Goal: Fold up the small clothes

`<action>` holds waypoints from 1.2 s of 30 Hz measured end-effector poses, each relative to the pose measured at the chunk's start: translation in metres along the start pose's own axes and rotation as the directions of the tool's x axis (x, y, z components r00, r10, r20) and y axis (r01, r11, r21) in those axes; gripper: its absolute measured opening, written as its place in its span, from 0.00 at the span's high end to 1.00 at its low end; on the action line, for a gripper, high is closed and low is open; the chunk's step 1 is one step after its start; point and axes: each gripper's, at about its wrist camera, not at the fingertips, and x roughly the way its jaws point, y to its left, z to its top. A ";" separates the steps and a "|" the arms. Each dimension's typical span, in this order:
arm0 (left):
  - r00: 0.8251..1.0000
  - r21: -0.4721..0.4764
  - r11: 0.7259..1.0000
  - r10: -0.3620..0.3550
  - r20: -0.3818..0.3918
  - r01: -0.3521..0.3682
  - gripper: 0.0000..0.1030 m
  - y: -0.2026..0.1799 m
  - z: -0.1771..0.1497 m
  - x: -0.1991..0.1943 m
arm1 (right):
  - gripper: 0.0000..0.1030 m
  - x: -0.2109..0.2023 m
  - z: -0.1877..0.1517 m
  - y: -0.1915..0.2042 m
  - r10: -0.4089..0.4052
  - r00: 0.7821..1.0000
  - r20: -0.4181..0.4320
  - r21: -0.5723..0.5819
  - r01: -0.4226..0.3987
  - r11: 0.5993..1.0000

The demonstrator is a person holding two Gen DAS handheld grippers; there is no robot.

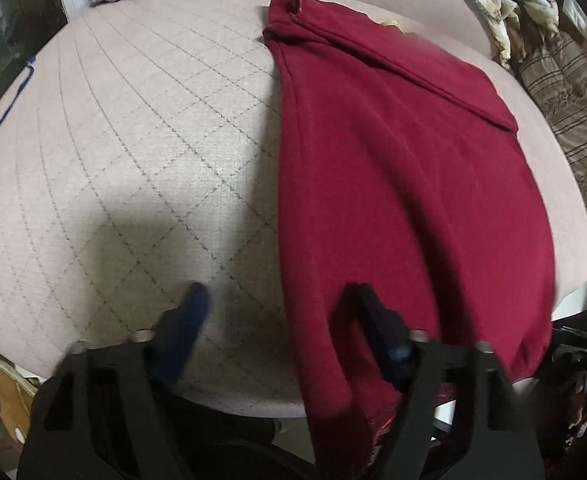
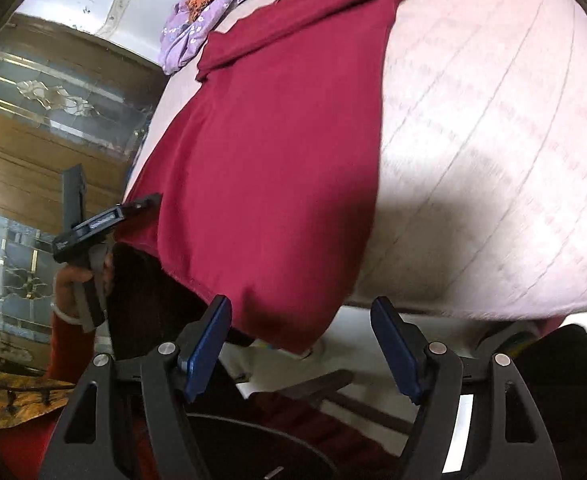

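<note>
Item 1. Quilted pink bed surface (image 1: 133,152): fills the left wrist view from 9 to 12 o'clock and the right wrist view from 12 to 4 o'clock. Smooth-looking; a dragged cloth would likely slide rather than fold.

Item 2. Red garment (image 1: 393,168): lies flat along the bed, waistband end toward 12 o'clock, near end draped over the bed edge at 6 o'clock. Risk: the overhanging part may pull the rest off if the near hem is released or grasped unevenly.

Item 3. Left gripper (image 1: 277,300): fingers partly apart, straddling the garment's left edge at 6 o'clock; the right finger (image 1: 373,320) sits on or in the cloth, the left over bare quilt. Pads not visibly pressing. Risk: closing here may pinch a single layer or only a fold lip, giving a skewed fold.

Item 4. Right gripper (image 2: 301,312): wide apart, holding nothing; the garment's hanging corner sits between and just above the fingers at 6 o'clock. Risk: it may close beside the corner and miss it.

Item 5. Purple floral cloth (image 2: 197,28): at 11 o'clock, near the waistband; could be caught up if the fold travels that far.
</note>
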 end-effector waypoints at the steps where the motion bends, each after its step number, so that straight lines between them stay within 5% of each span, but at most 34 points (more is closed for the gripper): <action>1: 1.000 -0.001 1.000 -0.012 0.005 0.012 0.53 0.000 0.000 -0.002 | 0.29 0.007 -0.004 -0.001 0.012 1.000 -0.004 0.007 -0.012 1.000; 4: 0.999 -0.019 0.998 -0.051 0.004 0.051 0.86 0.006 0.000 -0.003 | 0.44 0.021 -0.006 -0.004 0.040 0.999 -0.004 0.030 -0.040 0.999; 6: 0.998 -0.018 0.997 -0.069 0.000 0.069 0.93 0.007 -0.002 -0.004 | 0.84 0.029 -0.008 -0.008 0.074 0.997 -0.019 0.059 -0.072 0.996; 7: 0.998 -0.012 0.998 -0.064 0.005 0.064 0.95 0.004 -0.003 -0.006 | 0.87 0.031 -0.009 -0.008 0.085 0.996 -0.017 0.057 -0.084 0.995; 16: 0.992 -0.035 0.998 -0.053 0.117 0.057 0.97 -0.004 0.006 -0.044 | 0.91 -0.014 0.012 0.030 0.142 0.986 0.090 -0.055 -0.137 0.989; 27: 0.963 -0.047 0.995 -0.068 0.259 0.083 0.97 -0.014 0.054 -0.068 | 0.91 -0.067 0.077 0.032 0.170 0.927 0.335 -0.085 -0.150 0.985; 36: 0.938 -0.065 0.995 -0.055 0.343 0.081 0.97 -0.016 0.099 -0.070 | 0.91 -0.077 0.126 0.039 0.177 0.885 0.430 -0.117 -0.139 0.983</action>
